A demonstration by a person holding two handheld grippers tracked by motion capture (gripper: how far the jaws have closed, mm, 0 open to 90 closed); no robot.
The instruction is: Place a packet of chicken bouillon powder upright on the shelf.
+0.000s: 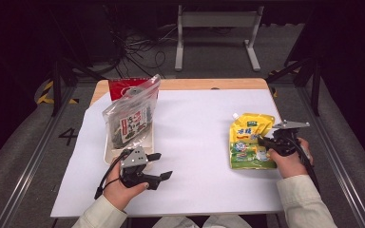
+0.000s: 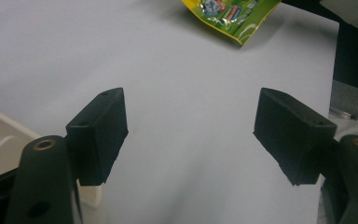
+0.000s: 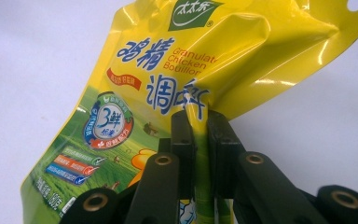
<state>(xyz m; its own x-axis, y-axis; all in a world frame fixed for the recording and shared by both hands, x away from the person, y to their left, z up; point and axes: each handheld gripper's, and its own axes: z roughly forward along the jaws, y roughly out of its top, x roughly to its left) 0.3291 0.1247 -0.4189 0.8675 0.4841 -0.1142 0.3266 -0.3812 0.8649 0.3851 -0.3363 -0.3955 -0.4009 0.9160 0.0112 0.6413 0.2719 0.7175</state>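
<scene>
A yellow and green chicken bouillon pouch point(image 1: 247, 140) lies at the right of the white table sheet point(image 1: 195, 123). My right gripper point(image 1: 262, 141) is shut on the pouch's right edge; in the right gripper view both black pads pinch a fold of the pouch point(image 3: 168, 70), which lifts off the sheet there. My left gripper point(image 1: 162, 166) rests at the front left, open, its jaws wide apart over bare sheet point(image 2: 191, 70) with nothing between them. A corner of the pouch point(image 2: 233, 16) shows at the top of the left gripper view.
A clear zip bag of seaweed snacks point(image 1: 130, 116) leans in a shallow white tray point(image 1: 111, 154) at the left, a red packet point(image 1: 123, 85) behind it. The tray's corner point(image 2: 0, 140) lies just left of my left gripper. A white stand point(image 1: 216, 28) and cables sit beyond the table.
</scene>
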